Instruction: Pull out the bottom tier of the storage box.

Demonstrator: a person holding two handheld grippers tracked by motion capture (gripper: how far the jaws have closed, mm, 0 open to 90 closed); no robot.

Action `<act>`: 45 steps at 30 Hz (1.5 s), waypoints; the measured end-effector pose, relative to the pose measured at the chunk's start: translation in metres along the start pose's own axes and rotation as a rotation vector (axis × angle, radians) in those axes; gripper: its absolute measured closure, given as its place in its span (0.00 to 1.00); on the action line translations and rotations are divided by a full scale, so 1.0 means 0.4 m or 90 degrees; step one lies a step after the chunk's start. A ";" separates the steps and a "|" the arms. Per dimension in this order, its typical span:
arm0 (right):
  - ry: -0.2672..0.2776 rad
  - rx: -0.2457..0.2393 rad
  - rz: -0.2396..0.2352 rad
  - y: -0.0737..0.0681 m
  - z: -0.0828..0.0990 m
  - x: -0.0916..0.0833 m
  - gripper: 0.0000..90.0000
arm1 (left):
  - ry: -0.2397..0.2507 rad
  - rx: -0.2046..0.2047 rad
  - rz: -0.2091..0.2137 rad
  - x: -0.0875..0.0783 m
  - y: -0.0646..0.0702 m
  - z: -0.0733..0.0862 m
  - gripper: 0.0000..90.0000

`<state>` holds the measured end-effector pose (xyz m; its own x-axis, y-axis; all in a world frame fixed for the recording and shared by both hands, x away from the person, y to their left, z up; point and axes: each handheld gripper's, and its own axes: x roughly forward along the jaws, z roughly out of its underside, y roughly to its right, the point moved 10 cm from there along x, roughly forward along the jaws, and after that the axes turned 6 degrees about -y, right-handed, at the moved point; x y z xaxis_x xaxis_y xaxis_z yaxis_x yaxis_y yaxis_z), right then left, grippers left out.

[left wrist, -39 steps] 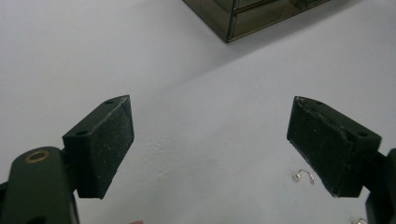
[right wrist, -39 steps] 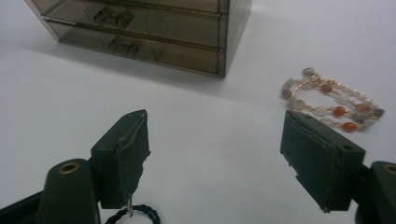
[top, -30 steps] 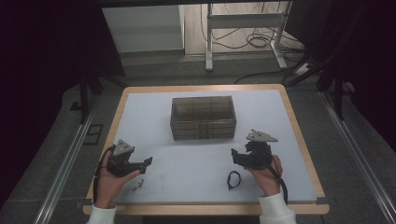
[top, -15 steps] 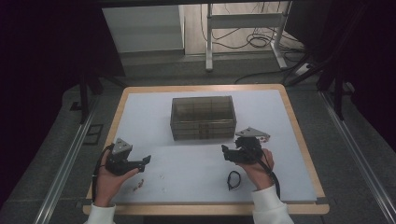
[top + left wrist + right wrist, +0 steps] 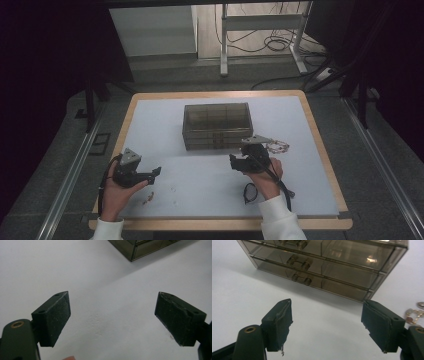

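Now, right gripper (image 5: 235, 161) near drawer box (image 5: 216, 125), jaws spread wide, empty.
Box mid-table on white mat (image 5: 200, 185), smoky clear plastic, drawers shut; chain (image 5: 276, 146) just right of it. Left gripper (image 5: 155, 171) well apart, low left, also gaping, holding nothing.

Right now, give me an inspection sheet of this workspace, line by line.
Surface: white mat on a wood-edged table, bare at the middle.
Job's things: smoky clear drawer box, drawers shut, right claw nearest its front.
Clutter: chain right of the box; black ring by the right wrist; small bits near the left hand.
Grippers: left claw open over bare mat; right claw open, empty.
Cables: one trails from each gripper; more on the floor beyond.
Surroundings: metal frame legs, dark curtains.
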<state>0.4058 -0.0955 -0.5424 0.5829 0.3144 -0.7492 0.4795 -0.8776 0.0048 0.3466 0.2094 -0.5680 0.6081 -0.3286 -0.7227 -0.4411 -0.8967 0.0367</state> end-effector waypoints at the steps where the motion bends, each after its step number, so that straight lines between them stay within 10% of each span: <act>1: -0.003 0.002 -0.003 -0.003 0.000 0.003 0.28 | 0.000 0.000 0.000 0.000 0.000 0.000 0.15; 45: -0.058 0.032 0.020 -0.075 -0.007 0.101 0.31 | -0.006 0.015 0.000 0.013 0.011 0.004 0.15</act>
<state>0.4167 -0.0555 -0.5710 0.5346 0.2543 -0.8059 0.4267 -0.9044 -0.0023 0.3469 0.2044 -0.5727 0.6018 -0.3255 -0.7293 -0.4566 -0.8894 0.0202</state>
